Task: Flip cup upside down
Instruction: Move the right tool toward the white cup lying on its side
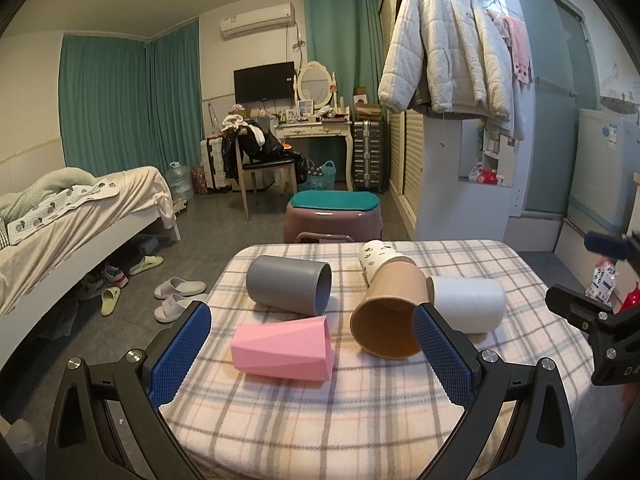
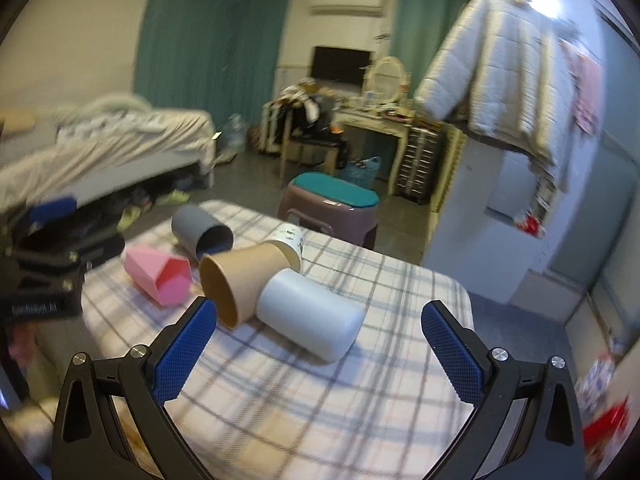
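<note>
Several cups lie on their sides on a plaid-covered table (image 1: 360, 400): a grey cup (image 1: 288, 284), a pink faceted cup (image 1: 282, 346), a brown paper cup (image 1: 390, 312), a white patterned paper cup (image 1: 380, 256) behind it, and a white cup (image 1: 466, 304). My left gripper (image 1: 312, 356) is open and empty, above the near side of the table with the pink cup between its fingers' line. My right gripper (image 2: 320, 344) is open and empty, facing the white cup (image 2: 310, 320) and brown cup (image 2: 240, 280). The pink cup (image 2: 160, 276) and grey cup (image 2: 202, 232) lie farther left.
The other gripper shows at the right edge of the left wrist view (image 1: 600, 328) and the left edge of the right wrist view (image 2: 44, 256). A purple stool with teal cushion (image 1: 334, 216) stands behind the table. A bed (image 1: 72, 220) is at left, slippers (image 1: 176, 292) on the floor.
</note>
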Motion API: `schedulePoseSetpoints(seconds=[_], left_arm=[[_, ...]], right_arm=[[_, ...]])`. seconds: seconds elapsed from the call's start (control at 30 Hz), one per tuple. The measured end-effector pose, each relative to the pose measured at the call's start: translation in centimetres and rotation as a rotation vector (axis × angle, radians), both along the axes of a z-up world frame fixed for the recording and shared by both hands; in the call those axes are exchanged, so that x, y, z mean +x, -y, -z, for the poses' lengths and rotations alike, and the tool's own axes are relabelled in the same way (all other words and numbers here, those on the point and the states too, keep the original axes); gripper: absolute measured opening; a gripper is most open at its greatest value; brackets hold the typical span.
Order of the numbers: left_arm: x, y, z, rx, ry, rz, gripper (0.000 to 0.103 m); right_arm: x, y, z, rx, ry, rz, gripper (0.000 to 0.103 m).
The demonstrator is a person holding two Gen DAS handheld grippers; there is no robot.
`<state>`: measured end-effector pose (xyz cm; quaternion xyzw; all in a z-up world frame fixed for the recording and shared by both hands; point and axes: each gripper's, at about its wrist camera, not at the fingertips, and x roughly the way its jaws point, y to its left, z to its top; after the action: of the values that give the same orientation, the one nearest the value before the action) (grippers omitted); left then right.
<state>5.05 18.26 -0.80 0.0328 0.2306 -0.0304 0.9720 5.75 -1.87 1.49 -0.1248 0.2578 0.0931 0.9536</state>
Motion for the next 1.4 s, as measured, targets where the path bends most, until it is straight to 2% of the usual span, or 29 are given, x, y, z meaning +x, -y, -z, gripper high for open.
schedulePoseSetpoints(seconds=[0.17,0.33,0.5,0.83,0.9,0.97,1.1,1.23,1.4], left_arm=[[2.4,1.2,0.8,0.013,-0.043,-0.014,0.103],[4.5,2.0,1.6,0.033,-0.09,-0.017,0.103],[6.2,2.3,2.3,0.06,-0.126,-0.021,0.103],[7.9,2.9,3.0,0.076,-0.154,0.024,0.103],[8.0,2.9,2.9,0.068,-0.155,0.027,0.103],[7.8,2.7,2.7,0.06,-0.153,0.032,0.103],[7.4,2.6,2.5,0.047,-0.139,0.041,0.103],[6.4,2.2,2.1,0.023,-0.125,0.061,0.103],[5.0,1.8,2.3,-0.029,-0.118,0.094,0.103]], right_arm=[[5.4,1.0,1.3,-0.094,-0.151,-0.184,0.103],[9.6,0.6,4.2,-0.226,-0.244,-0.292,0.103],[12.3,0.6,7.1,-0.229,-0.324,-0.347,0.103],[14.8,0.2,9.7,-0.234,-0.433,-0.392,0.103],[14.7,0.1,10.0,-0.236,-0.445,-0.378,0.101],[14.6,0.1,10.0,-0.221,-0.463,-0.37,0.086],[12.6,0.8,9.4,-0.179,-0.466,-0.28,0.084],[9.9,1.8,8.8,-0.097,-0.462,-0.115,0.082],[5.5,1.9,8.1,-0.023,-0.408,0.142,0.08]])
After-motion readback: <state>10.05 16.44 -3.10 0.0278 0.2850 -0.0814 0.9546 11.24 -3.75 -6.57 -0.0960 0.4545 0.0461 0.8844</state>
